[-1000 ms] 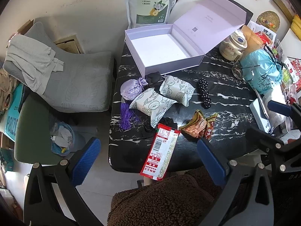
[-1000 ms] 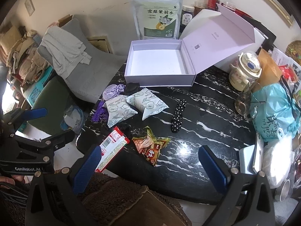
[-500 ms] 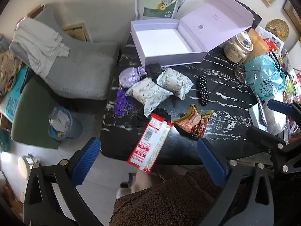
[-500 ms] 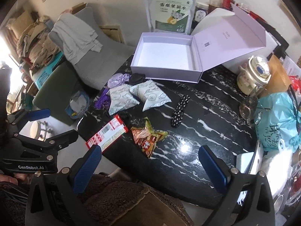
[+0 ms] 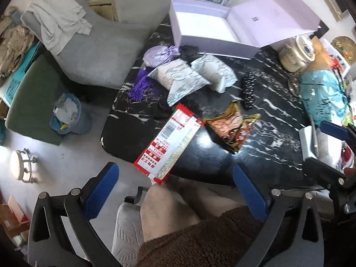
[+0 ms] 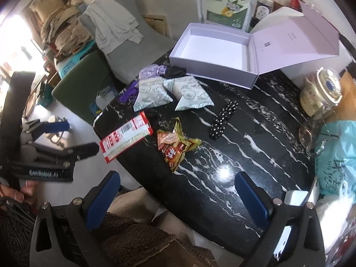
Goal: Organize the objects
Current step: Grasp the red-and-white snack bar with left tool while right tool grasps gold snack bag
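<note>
Both grippers hang above the near edge of the black marble table [image 6: 255,155], jaws spread wide and holding nothing: the left gripper [image 5: 175,191] over the person's lap, the right gripper [image 6: 178,197] over bare tabletop. Taking the open lilac box [image 6: 213,66] at the table's far side as the mark, a purple pouch [image 6: 152,72] and a small black item [image 6: 175,71] lie just in front of its near-left corner, touching or nearly so. Nearer than these sit two pale patterned sachets [image 6: 173,92] side by side. A black dotted pouch [image 6: 223,120] lies further forward, to the right of the sachets. A red-and-white packet [image 6: 125,136] overhangs the table's left edge, well in front of the box, with a gold and red wrapper [image 6: 175,149] just right of it
</note>
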The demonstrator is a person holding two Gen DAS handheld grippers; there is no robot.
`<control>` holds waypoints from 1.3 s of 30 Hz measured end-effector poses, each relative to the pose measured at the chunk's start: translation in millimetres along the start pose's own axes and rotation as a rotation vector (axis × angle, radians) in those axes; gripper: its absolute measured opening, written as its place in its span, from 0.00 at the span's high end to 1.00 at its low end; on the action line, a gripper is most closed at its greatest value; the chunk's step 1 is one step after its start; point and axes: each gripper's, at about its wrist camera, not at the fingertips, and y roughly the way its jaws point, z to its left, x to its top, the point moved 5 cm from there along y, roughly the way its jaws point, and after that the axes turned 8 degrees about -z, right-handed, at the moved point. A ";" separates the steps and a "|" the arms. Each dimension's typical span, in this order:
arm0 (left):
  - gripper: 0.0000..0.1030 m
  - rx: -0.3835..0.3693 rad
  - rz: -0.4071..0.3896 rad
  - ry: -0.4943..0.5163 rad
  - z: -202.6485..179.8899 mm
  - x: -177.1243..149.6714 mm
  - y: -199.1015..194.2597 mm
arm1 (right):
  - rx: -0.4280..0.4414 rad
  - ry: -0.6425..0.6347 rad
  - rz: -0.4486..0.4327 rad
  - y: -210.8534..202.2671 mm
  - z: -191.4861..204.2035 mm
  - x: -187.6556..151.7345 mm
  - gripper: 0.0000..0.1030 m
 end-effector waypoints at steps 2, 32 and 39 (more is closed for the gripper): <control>0.01 0.013 0.003 -0.018 3.8 -3.7 7.2 | 0.014 -0.012 0.011 6.1 -0.7 -5.0 0.01; 0.14 0.050 0.065 0.134 11.4 -16.2 130.7 | 0.100 -0.011 -0.021 115.3 -11.6 -13.1 0.01; 0.15 0.049 0.117 0.175 16.2 -16.5 154.2 | 0.086 -0.034 -0.010 129.7 -8.8 -11.0 0.07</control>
